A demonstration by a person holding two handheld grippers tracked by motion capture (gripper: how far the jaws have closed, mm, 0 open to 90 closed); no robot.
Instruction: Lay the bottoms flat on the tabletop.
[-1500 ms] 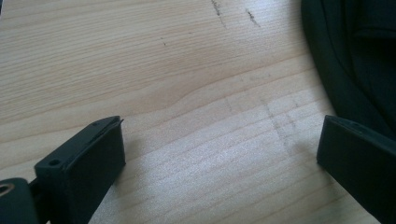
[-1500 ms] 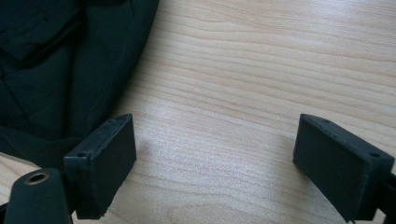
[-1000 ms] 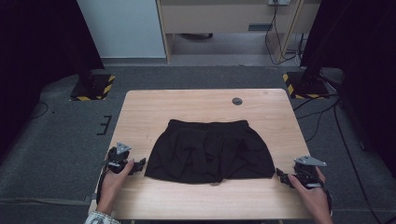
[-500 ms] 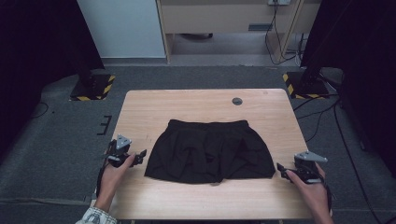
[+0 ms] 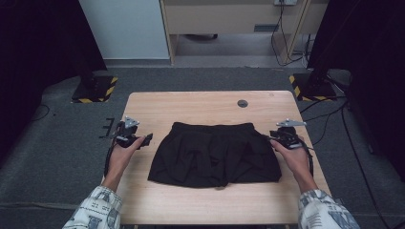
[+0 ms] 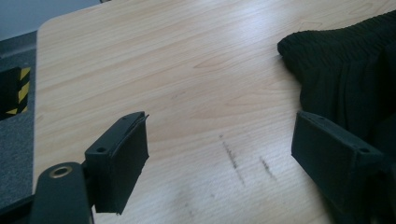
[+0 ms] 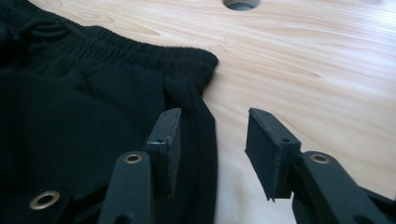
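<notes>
pale wood table [image 5: 200,107]. black shorts [image 5: 215,155] lie flat at centre, waistband toward 12 o'clock. left gripper [image 5: 143,139] at 9 o'clock beside the shorts, jaws wide, just eased inward, nothing between. right gripper [image 5: 271,139] at 3 o'clock, jaws half-closed, just closing astride the side hem, not pinching.

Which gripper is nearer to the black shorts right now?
The right. The right gripper sits at the side edge of the black shorts near the waistband, jaws open astride that edge. The left gripper hangs open over bare table, apart from the cloth.
</notes>
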